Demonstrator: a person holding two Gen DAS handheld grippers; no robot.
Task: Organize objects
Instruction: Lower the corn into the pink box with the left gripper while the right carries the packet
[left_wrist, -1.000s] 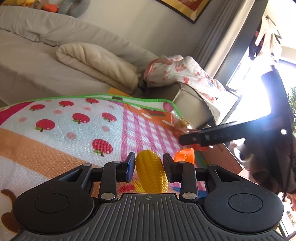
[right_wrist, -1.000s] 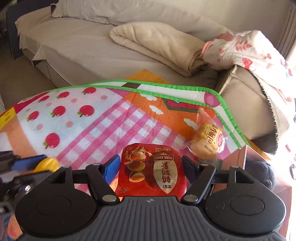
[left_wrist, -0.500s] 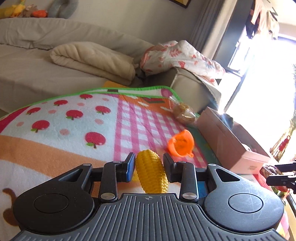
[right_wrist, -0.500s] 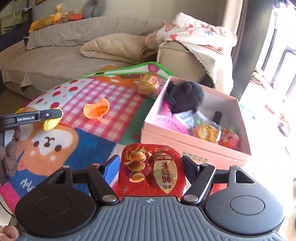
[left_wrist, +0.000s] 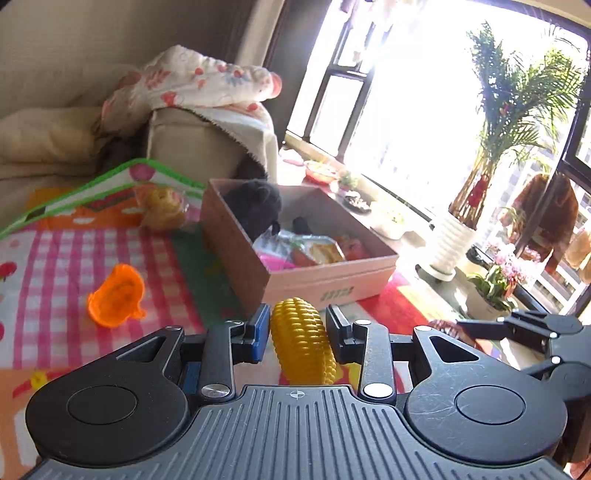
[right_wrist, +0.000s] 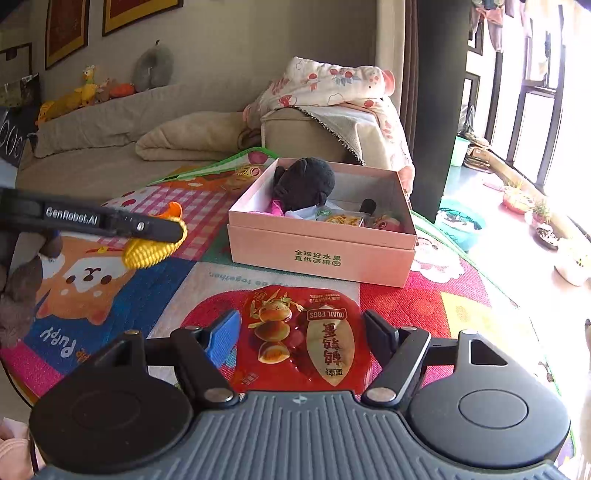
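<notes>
My left gripper (left_wrist: 297, 328) is shut on a yellow toy corn cob (left_wrist: 303, 341), held above the play mat just in front of the pink box (left_wrist: 325, 286). The corn also shows in the right wrist view (right_wrist: 151, 251), left of the box (right_wrist: 321, 254). My right gripper (right_wrist: 301, 334) is shut on a red quail-egg packet (right_wrist: 303, 336), held a little short of the box's near wall. The box holds a black plush toy (right_wrist: 304, 181) and several snack packets.
An orange toy (left_wrist: 116, 295) and a wrapped yellow snack (left_wrist: 162, 206) lie on the colourful play mat (right_wrist: 110, 295) left of the box. A beige sofa (right_wrist: 110, 147) with blankets stands behind. Potted plants (left_wrist: 458, 236) and bowls line the window sill to the right.
Both grippers have swung right toward the pink box, each keeping its object. The box now lies straight ahead of both, closer than half a second ago.
</notes>
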